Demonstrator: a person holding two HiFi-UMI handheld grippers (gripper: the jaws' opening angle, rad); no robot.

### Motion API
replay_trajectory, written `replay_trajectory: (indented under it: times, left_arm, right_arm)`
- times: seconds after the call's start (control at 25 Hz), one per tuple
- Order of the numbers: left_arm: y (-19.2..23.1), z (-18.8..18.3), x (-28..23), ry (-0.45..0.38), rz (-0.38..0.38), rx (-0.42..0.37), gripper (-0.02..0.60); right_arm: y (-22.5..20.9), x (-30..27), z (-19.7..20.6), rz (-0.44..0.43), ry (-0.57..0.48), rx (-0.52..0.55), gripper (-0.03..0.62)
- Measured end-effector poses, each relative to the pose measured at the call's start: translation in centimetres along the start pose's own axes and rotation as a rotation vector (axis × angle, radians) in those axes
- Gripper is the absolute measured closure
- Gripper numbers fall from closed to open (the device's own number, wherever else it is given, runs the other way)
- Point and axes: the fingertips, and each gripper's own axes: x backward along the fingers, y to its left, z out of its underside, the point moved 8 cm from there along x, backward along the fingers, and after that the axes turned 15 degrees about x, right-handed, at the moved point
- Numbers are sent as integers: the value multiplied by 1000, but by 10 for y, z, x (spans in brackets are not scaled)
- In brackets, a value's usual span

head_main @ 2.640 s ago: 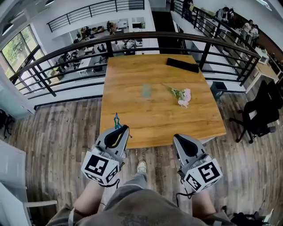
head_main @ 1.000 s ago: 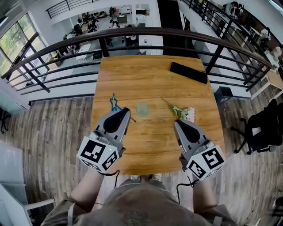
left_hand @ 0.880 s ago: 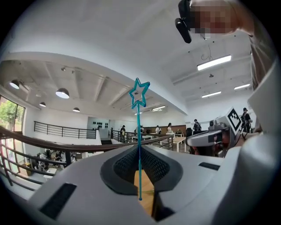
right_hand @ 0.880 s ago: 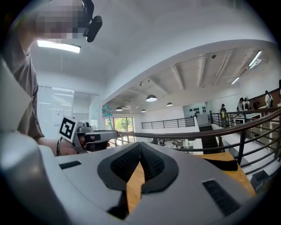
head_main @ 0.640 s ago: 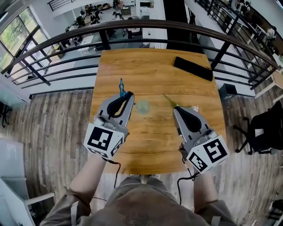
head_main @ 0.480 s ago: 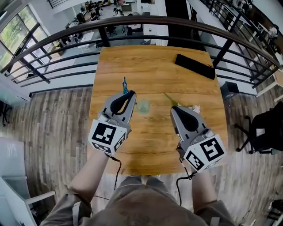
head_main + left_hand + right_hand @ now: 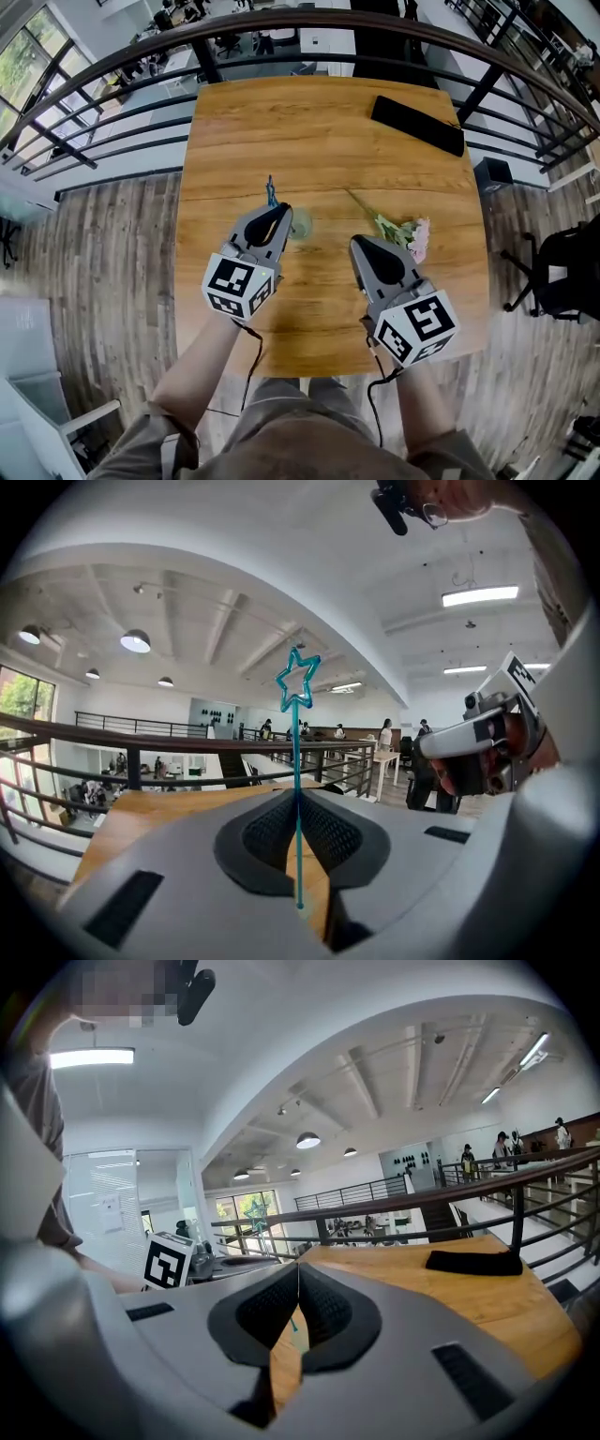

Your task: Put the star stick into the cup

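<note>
1. Since the earlier frames I have carried both tools from the near edge of the wooden table (image 7: 244, 122) in over its middle. The left gripper (image 7: 278, 212) has come up just beside the cup (image 7: 301, 223).
2. The left gripper's jaws are pinched tight on the blue star stick (image 7: 270, 192). The stick runs straight along the line of the jaws, with the star end poking out past the tips, away from me, and the plain end back between the pads.
3. The clear cup stands on the table just to the right of my left gripper's nose. It lies between the two tools and is nearer the left one.
4. The coming move turns on that offset: I judge the stick must shift right until it is over the cup's mouth, then tip in end-first along its long axis.
5. The right gripper (image 7: 357, 246) hovers with its jaws together and nothing between them, near the cup's right side.
6. A pink flower sprig (image 7: 405, 231) lies just right of that gripper, and a black flat object (image 7: 417, 125) sits at the far corner, well apart. Nothing stands between stick and cup.
</note>
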Motion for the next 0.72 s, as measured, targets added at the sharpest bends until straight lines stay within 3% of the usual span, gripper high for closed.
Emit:
replay_trajectory:
  times: [0.2,0.56,0.72]
  left_arm:
    - [19,33,-14,37,-5,81,554]
    - [42,75,-36,141,-97,104,554]
    - [44,87,-38,195,-127,75,552]
  right_arm:
    - [-1,-9,27,-2,55,-30,563]
    - [-5,-18,55,-12,123,-85,563]
    - [0,-19,57,-18,135,-95,563]
